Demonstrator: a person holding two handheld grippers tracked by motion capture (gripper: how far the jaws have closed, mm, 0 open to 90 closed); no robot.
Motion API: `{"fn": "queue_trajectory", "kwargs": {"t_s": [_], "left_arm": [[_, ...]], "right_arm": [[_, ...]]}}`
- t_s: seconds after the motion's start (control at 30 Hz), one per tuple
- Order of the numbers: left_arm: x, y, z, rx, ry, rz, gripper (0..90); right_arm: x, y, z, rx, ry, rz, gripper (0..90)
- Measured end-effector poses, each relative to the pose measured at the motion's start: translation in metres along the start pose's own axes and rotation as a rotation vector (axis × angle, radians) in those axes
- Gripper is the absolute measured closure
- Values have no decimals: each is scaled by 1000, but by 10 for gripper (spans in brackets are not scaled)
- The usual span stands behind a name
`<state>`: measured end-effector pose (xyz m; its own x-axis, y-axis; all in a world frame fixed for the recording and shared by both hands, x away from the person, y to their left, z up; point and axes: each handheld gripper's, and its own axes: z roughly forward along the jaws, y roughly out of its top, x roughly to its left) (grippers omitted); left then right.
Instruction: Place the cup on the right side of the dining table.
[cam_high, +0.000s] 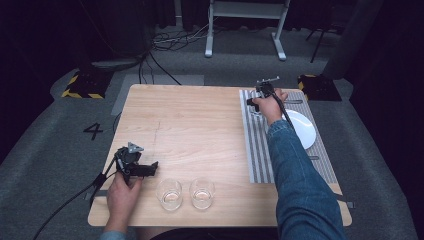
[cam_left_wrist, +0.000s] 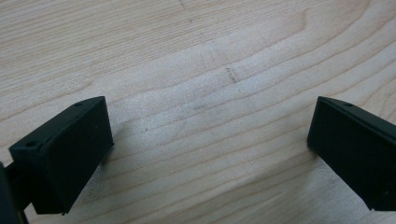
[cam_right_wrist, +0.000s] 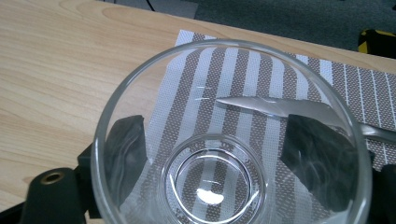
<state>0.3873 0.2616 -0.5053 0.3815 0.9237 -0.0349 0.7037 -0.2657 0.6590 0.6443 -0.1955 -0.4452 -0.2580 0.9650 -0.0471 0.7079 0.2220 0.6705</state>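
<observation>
Left side first: my left claw (cam_high: 150, 169) sits at about 8 o'clock on the bench (cam_high: 190, 120), jaws wide apart with nothing but bare wood between them in the left gripper view. Not much can go wrong there, unless I swing it toward 3 o'clock without looking, because the two glasses are just beside it.

Those two, the left glass (cam_high: 169, 194) and the middle glass (cam_high: 202, 193), stand upright near the 6 o'clock edge, close together but not touching as far as I can tell. Both look empty. They're near enough to the edge that a sleeve or trailing cable could tip one off.

Over at about 1 o'clock, my right claw (cam_high: 256, 103) is on the striped mat (cam_high: 260, 150), and it's got a third glass (cam_right_wrist: 224, 154) between its jaws. In the right gripper view the jaws show through the glass wall on either side, so I'd call it gripping, though I can't see how firm the contact is. The glass is empty too.

The worry here: smooth round glass, two flat jaws. If the hold is off-centre it could slip or rotate when lifted. There's also a knife (cam_right_wrist: 289, 109) lying on the mat right behind it and a white plate (cam_high: 304, 127) near 3 o'clock, so a sloppy move could clip either one.
</observation>
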Motion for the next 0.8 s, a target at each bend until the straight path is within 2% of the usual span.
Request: {"fn": "queue_trajectory", "kwargs": {"t_s": [0.4,0.6,0.8], "left_arm": [[0,0,0,3,-1,1,3],[0,0,0,2,-1,1,3],[0,0,0,2,-1,0,3]], "right_arm": [[2,-4,5,10,-3,15,195],[5,-6,6,28,-5,14,192],[1,-6,5,52,5,23,189]]}}
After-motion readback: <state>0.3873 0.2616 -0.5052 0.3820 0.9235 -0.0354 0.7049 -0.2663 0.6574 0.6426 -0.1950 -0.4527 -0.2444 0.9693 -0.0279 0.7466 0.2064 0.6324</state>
